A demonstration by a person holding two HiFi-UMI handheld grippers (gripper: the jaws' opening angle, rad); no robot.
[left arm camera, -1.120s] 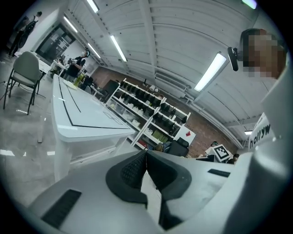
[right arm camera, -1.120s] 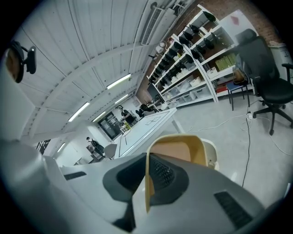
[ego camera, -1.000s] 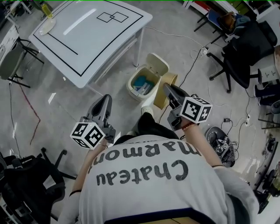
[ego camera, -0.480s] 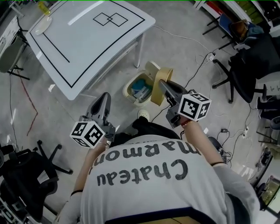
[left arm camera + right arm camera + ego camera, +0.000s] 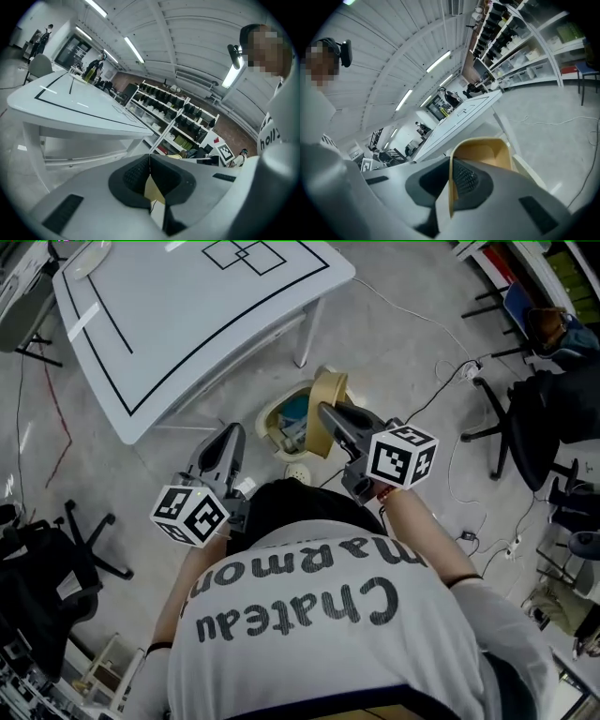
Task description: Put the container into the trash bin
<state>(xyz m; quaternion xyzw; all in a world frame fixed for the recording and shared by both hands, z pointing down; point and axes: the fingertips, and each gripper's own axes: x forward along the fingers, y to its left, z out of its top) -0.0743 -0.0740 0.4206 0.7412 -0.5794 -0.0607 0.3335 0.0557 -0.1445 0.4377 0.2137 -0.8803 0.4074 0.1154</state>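
A tan paper container (image 5: 325,412) hangs over the open cream trash bin (image 5: 273,424) on the floor beside the table. My right gripper (image 5: 325,416) is shut on the container's wall. The right gripper view has that wall pinched between the jaws, with the container's hollow (image 5: 483,153) beyond my right gripper (image 5: 451,164). Blue rubbish lies in the bin. My left gripper (image 5: 228,444) is to the left of the bin, a little nearer the person, shut with nothing in it. In its own view, my left gripper (image 5: 150,161) has its pads pressed together.
A white table (image 5: 187,315) with black lines stands behind the bin, one leg (image 5: 310,332) close to it. Black office chairs stand at the right (image 5: 553,399) and the lower left (image 5: 37,559). Cables (image 5: 450,474) lie on the floor at the right.
My right gripper has carried the container left and forward, from beside the bin to over its opening. The person has stepped closer to the bin. The left gripper has stayed shut.
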